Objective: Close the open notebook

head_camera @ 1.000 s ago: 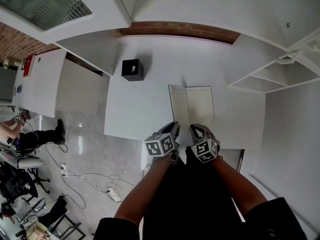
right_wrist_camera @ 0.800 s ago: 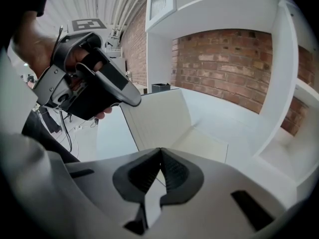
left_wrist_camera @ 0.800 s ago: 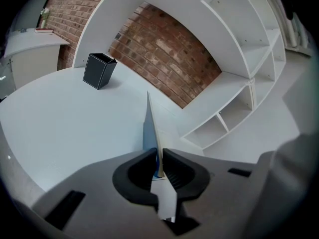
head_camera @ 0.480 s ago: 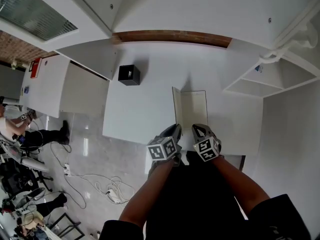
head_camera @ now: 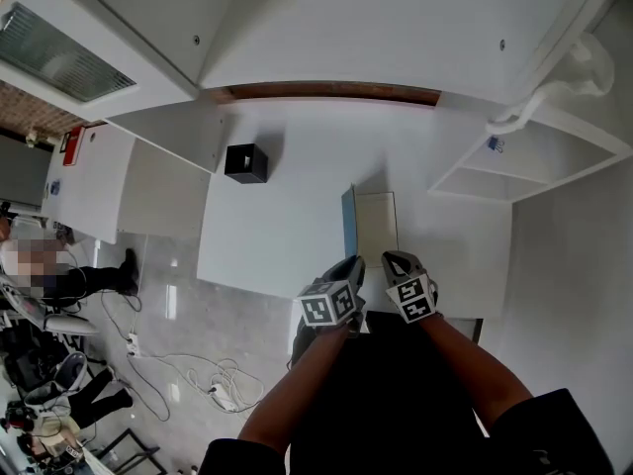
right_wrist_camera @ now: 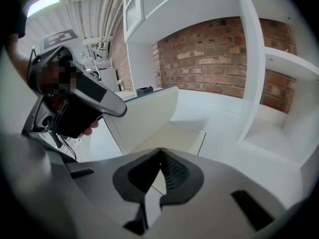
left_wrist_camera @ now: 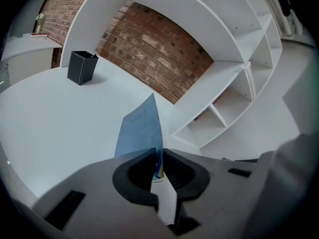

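One notebook (head_camera: 377,228) is recorded on the counter (head_camera: 267,231), its blue cover (left_wrist_camera: 140,129) raised upright and pinched by the left gripper (left_wrist_camera: 158,156) fingers (left_wrist_camera: 133,169); right gripper (right_wrist_camera: 160,154) fingers are pressed together, empty; one black box (head_camera: 245,162) stands well apart.

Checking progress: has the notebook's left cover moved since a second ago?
Yes. The left cover, held by the left gripper, swung up off the table toward the right page.

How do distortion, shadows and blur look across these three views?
Head view: strong fisheye, the table edges bow; the black box throws a soft shadow; a mosaic patch sits at left. Left gripper view: dark rounded corners, blue notebook cover sharp. Right gripper view: a mosaic patch overlies the left hand-held gripper.
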A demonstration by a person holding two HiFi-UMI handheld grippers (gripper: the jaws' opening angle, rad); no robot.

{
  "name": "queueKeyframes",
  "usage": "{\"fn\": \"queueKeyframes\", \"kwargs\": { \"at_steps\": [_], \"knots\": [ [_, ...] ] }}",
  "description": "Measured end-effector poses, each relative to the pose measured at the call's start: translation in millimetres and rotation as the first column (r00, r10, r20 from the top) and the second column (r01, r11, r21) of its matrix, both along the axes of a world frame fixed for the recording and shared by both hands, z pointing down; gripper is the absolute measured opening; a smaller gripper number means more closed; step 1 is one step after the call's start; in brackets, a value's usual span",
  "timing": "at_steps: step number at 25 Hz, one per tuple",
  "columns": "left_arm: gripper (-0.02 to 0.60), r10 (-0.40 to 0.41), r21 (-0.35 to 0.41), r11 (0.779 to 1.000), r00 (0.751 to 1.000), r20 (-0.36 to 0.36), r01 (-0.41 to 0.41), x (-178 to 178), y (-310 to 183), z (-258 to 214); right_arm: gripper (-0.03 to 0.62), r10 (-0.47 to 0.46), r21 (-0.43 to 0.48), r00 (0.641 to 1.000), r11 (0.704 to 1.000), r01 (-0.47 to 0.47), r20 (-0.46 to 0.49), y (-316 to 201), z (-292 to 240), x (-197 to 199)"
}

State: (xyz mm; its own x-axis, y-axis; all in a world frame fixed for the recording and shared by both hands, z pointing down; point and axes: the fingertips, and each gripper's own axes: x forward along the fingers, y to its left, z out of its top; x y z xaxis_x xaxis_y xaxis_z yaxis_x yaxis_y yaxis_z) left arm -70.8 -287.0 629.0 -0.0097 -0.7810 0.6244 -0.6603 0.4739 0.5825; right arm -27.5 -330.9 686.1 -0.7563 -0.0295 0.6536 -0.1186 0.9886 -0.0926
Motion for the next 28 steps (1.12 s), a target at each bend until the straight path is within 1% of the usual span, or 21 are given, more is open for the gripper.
{"fn": "queueKeyframes", "kwargs": {
  "at_steps": [3, 9, 18, 22, 24, 28],
  "knots": [
    [0.038, 0.035, -0.015, 0.999, 0.999, 0.000, -0.035, 9.6, -11.2, 4.9, 0.000, 0.013, -0.007, 1.000, 1.000, -0.013, -0.003, -10.0, 1.6, 4.4],
    [0.040, 0.044, -0.039, 0.998, 0.999, -0.019, -0.044, 24.3, -26.3, 18.4, 0.000, 0.023, -0.014, 1.000, 1.000, -0.023, -0.002, -26.2, 0.5, 14.2],
    [0.043, 0.100, -0.100, 0.990, 0.995, -0.013, -0.100, 42.7, -47.4, 48.0, 0.000, 0.035, -0.030, 0.999, 0.999, -0.035, -0.015, -46.9, 6.0, 30.7],
    [0.044, 0.130, -0.130, 0.983, 0.991, -0.018, -0.132, 49.1, -55.0, 60.4, 0.000, 0.035, -0.021, 0.999, 0.999, -0.036, -0.020, -56.5, 5.7, 38.3],
    [0.046, 0.132, -0.140, 0.981, 0.991, -0.026, -0.134, 51.9, -59.1, 68.1, 0.000, 0.047, -0.018, 0.999, 0.999, -0.047, -0.021, -63.5, 6.6, 41.1],
    [0.048, 0.134, -0.162, 0.977, 0.990, -0.050, -0.140, 55.2, -64.1, 81.8, 0.000, 0.073, 0.010, 0.995, 0.997, -0.073, -0.063, -73.5, 14.3, 48.8]
  ]
}}
